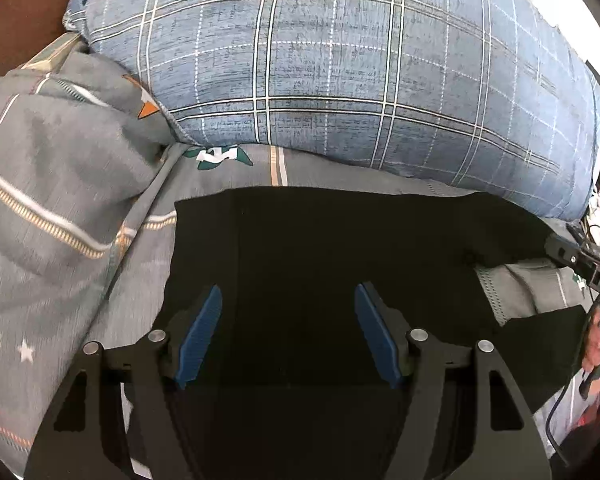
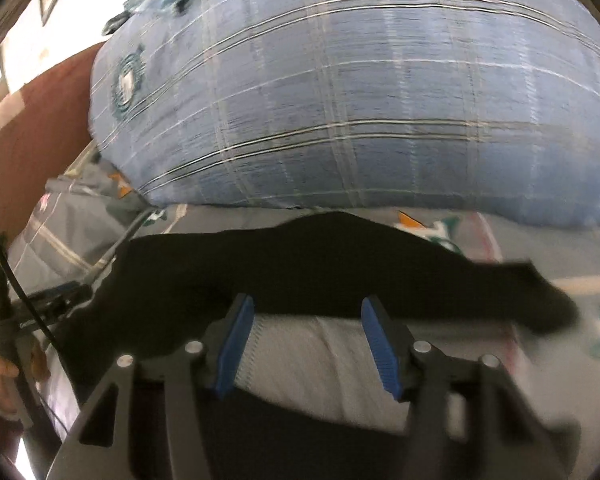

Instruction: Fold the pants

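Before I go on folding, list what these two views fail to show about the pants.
- Black pants, left wrist view: near end hidden under the left gripper and cut by the bottom edge; fabric too dark to show seams or layers.
- Pants, right wrist view: motion blur smears the right end; the right gripper body covers the near part.
- Waistband versus cuffs: cannot tell in either view.

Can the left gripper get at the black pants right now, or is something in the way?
Probably yes. The left gripper is open right over the black pants, nothing lying between its fingers and the cloth. The plaid pillow sits behind them.
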The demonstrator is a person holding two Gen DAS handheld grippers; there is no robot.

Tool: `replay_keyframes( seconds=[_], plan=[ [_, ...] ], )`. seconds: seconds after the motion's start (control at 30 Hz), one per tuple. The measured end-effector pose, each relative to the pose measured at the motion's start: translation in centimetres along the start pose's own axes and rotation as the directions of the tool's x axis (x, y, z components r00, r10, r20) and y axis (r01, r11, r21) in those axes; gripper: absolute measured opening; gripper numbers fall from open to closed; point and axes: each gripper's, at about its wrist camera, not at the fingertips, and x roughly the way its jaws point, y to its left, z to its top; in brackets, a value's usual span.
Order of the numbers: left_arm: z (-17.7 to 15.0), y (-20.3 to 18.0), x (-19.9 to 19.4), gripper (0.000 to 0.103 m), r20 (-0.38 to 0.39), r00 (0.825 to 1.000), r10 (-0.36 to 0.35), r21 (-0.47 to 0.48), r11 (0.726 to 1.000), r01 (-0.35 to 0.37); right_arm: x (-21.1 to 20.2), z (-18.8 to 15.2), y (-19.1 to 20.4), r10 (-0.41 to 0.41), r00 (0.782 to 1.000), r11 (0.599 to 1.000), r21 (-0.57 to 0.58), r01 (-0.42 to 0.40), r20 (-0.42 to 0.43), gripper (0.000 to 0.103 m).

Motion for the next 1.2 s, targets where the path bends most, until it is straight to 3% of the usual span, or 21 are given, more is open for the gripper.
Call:
replay_keyframes(
  seconds=[0.17,0.33,0.47,0.63,0.77,0.8,0.87,0.9,0.93,1.03,1.2],
  plan=[
    [2.1,1.2,2.3,0.076,-0.039,0.998,-0.041,-0.009,0.999,0.041,4.4,2.1,3.2,0.108,0.991,0.982,-0.148,-0.118,-0.076,0.058],
    [5.2,1.8,5.6,0.076,-0.081,0.994,-0.076,0.031,0.996,0.079,9.9,4.0,5.9,0.197,0.965,0.942,-0.238,-0.235,-0.173,0.058],
    [6.4,2.4,8.1,0.076,-0.157,0.976,-0.152,0.030,0.987,0.158,13.7,5.4,7.4,0.208,0.946,0.910,-0.305,-0.281,-0.249,0.058],
    [7.4,1.8,10.8,0.076,-0.203,0.971,-0.123,0.112,0.983,0.148,18.0,6.8,9.0,0.195,0.917,0.871,-0.369,-0.325,-0.347,0.059],
    [7.7,1.8,11.5,0.076,-0.211,0.969,-0.130,0.107,0.982,0.155,19.9,7.2,9.2,0.197,0.909,0.859,-0.383,-0.341,-0.368,0.064],
    [7.7,1.8,11.5,0.076,-0.206,0.969,-0.133,0.105,0.982,0.157,20.1,7.2,9.2,0.194,0.907,0.858,-0.383,-0.342,-0.374,0.061],
    [7.6,2.1,11.2,0.076,-0.195,0.972,-0.132,0.094,0.984,0.152,19.8,7.2,9.8,0.208,0.901,0.841,-0.402,-0.363,-0.380,0.036],
    [7.5,2.4,10.9,0.076,-0.192,0.973,-0.130,0.084,0.985,0.148,19.5,7.1,10.3,0.214,0.899,0.828,-0.416,-0.375,-0.383,0.014],
    [7.4,2.6,10.5,0.076,-0.189,0.974,-0.127,0.069,0.987,0.142,19.0,6.7,11.2,0.175,0.913,0.818,-0.462,-0.343,-0.368,0.009],
    [7.0,4.2,8.5,0.076,-0.166,0.976,-0.138,0.012,0.990,0.142,16.6,6.1,12.2,0.126,0.943,0.821,-0.501,-0.273,-0.307,0.007],
    [4.8,6.8,1.9,0.076,-0.067,0.984,-0.166,-0.053,0.985,0.163,6.0,4.3,13.3,0.183,0.972,0.825,-0.514,-0.232,-0.146,0.006]
  ],
)
